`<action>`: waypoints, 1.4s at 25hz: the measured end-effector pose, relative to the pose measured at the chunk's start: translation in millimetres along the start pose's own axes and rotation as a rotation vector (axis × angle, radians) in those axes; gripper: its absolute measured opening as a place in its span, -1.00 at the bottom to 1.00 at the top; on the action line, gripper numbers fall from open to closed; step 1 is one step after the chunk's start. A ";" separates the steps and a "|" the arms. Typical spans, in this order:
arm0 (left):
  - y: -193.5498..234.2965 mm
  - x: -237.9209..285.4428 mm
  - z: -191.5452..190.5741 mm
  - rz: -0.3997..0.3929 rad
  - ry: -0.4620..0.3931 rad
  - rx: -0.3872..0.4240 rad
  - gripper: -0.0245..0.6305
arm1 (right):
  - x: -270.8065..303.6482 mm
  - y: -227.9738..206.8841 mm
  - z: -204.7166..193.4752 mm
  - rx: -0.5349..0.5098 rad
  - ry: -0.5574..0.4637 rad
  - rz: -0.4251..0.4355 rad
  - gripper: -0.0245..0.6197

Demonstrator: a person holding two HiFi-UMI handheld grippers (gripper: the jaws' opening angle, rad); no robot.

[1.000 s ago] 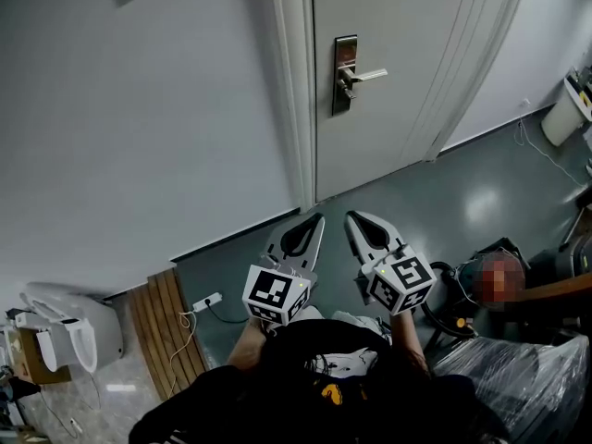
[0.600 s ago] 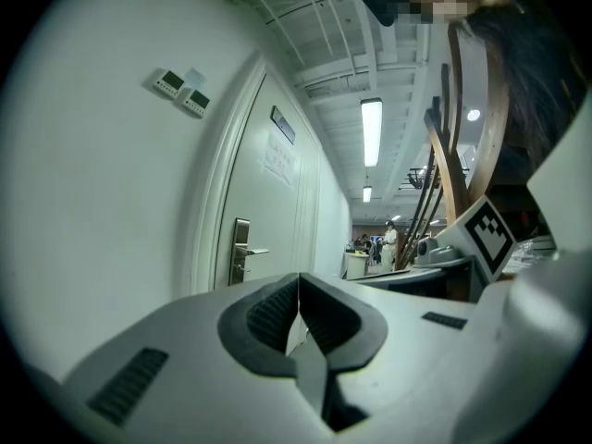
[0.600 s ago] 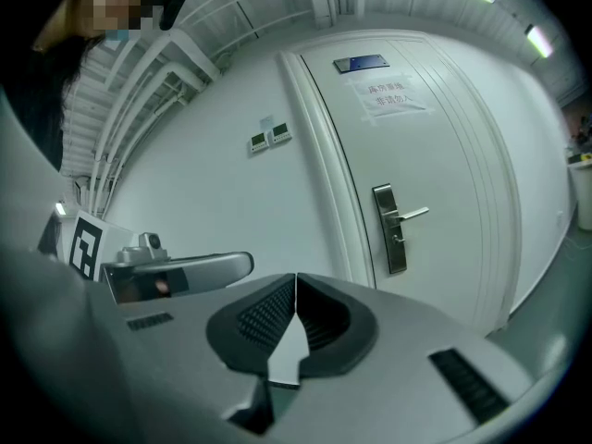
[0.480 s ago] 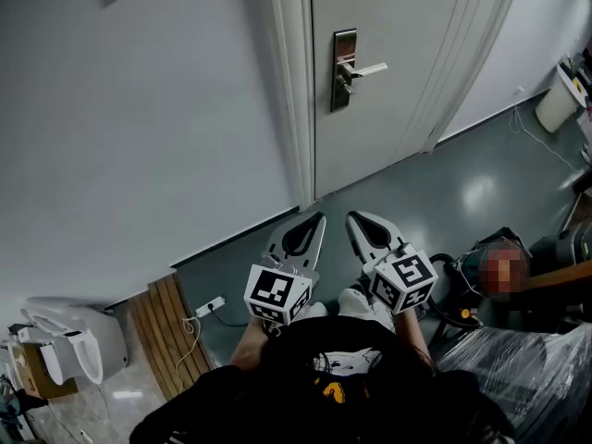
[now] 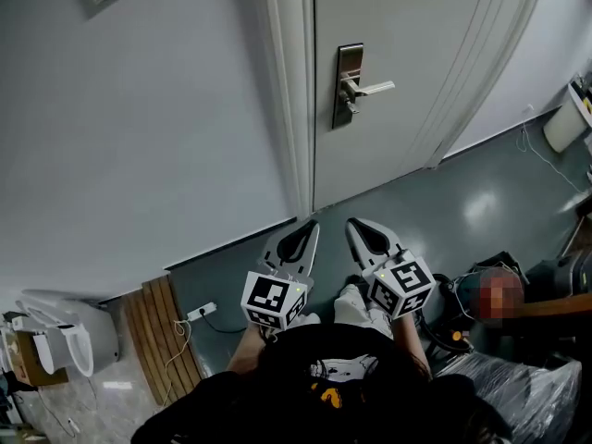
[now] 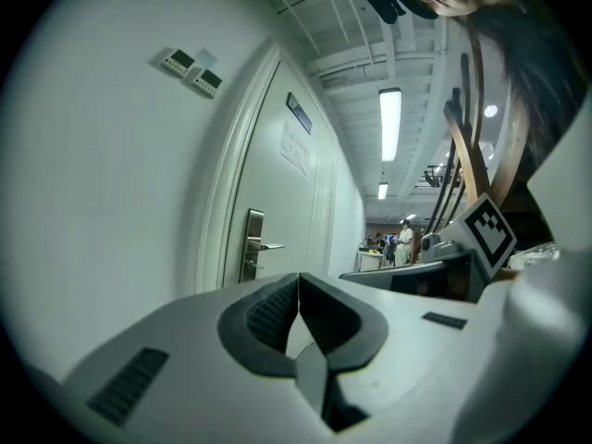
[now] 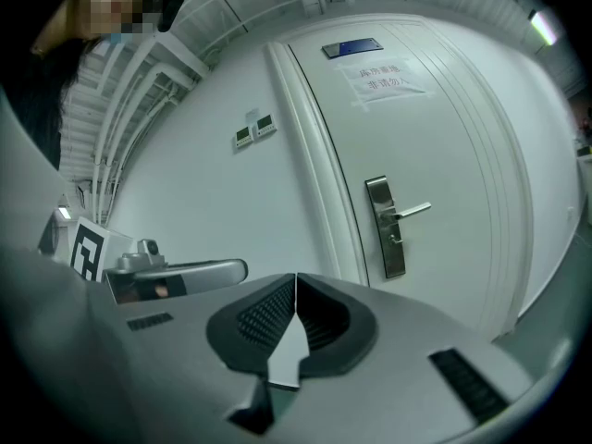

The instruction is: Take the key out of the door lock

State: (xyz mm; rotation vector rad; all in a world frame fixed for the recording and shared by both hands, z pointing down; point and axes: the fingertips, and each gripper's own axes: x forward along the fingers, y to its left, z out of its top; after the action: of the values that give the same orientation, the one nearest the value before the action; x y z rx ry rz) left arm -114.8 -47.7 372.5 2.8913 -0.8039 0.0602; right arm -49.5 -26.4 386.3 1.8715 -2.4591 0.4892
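This looks like the getting-close step. My left claw [image 5: 312, 223] and right claw [image 5: 352, 223] are both pinched shut on nothing, well apart from the tall silver metal lock plate [image 5: 347, 63] on the white door [image 5: 407, 44] at upper middle. The key should be under the silver lever handle [image 5: 375, 88], but it is too small to see, so next I must get close and open a claw. Only bare grey floor [image 5: 416, 202] lies between, and a white plug strip [image 5: 201, 312] sits off at lower left.

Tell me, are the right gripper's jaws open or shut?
Shut. The right gripper has its jaws meeting at the tips, with nothing between them.
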 end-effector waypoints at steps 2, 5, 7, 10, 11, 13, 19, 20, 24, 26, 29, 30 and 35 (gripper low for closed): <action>3.4 17.4 1.3 0.025 0.000 -0.003 -0.90 | 7.6 -18.8 7.9 0.001 0.001 0.017 -0.90; 5.3 46.9 6.3 0.061 -0.005 -0.007 -0.90 | 18.0 -48.0 20.9 0.003 0.006 0.053 -0.90; 5.3 67.1 9.8 0.088 -0.008 -0.010 -0.90 | 24.1 -68.1 28.2 0.018 0.009 0.081 -0.90; 4.0 93.3 12.7 0.122 -0.007 -0.017 -0.90 | 31.9 -94.1 38.4 0.059 0.006 0.122 -0.90; 3.6 101.0 12.6 0.132 -0.003 -0.018 -0.90 | 34.3 -102.1 40.8 0.064 0.008 0.132 -0.90; 3.2 115.1 11.6 0.155 0.007 -0.017 -0.90 | 39.3 -117.3 44.1 0.072 0.012 0.151 -0.90; 1.1 148.7 13.7 0.224 0.013 -0.011 -0.90 | 52.2 -153.5 51.1 0.083 0.022 0.216 -0.90; 0.9 153.4 14.4 0.236 0.012 -0.008 -0.90 | 54.4 -158.4 52.5 0.085 0.023 0.227 -0.90; -1.4 168.5 17.5 0.274 0.006 0.000 -0.90 | 63.0 -173.2 58.0 0.099 0.020 0.275 -0.90; -1.8 173.5 17.5 0.292 0.007 0.000 -0.90 | 67.6 -178.2 59.3 0.109 0.020 0.298 -0.90; -2.4 178.1 16.3 0.313 0.015 0.000 -0.90 | 72.3 -183.1 58.5 0.119 0.027 0.323 -0.90; -2.4 178.8 16.8 0.319 0.017 0.000 -0.90 | 73.3 -183.8 58.6 0.120 0.028 0.330 -0.90; -2.6 177.9 23.7 0.345 0.015 0.004 -0.90 | 77.4 -183.2 63.6 0.131 0.027 0.356 -0.90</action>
State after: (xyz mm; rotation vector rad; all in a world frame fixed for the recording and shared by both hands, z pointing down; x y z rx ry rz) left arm 38.9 -139.8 362.2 2.7178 -1.2900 0.1187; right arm 112.3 -158.3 384.8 1.4495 -2.8147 0.6947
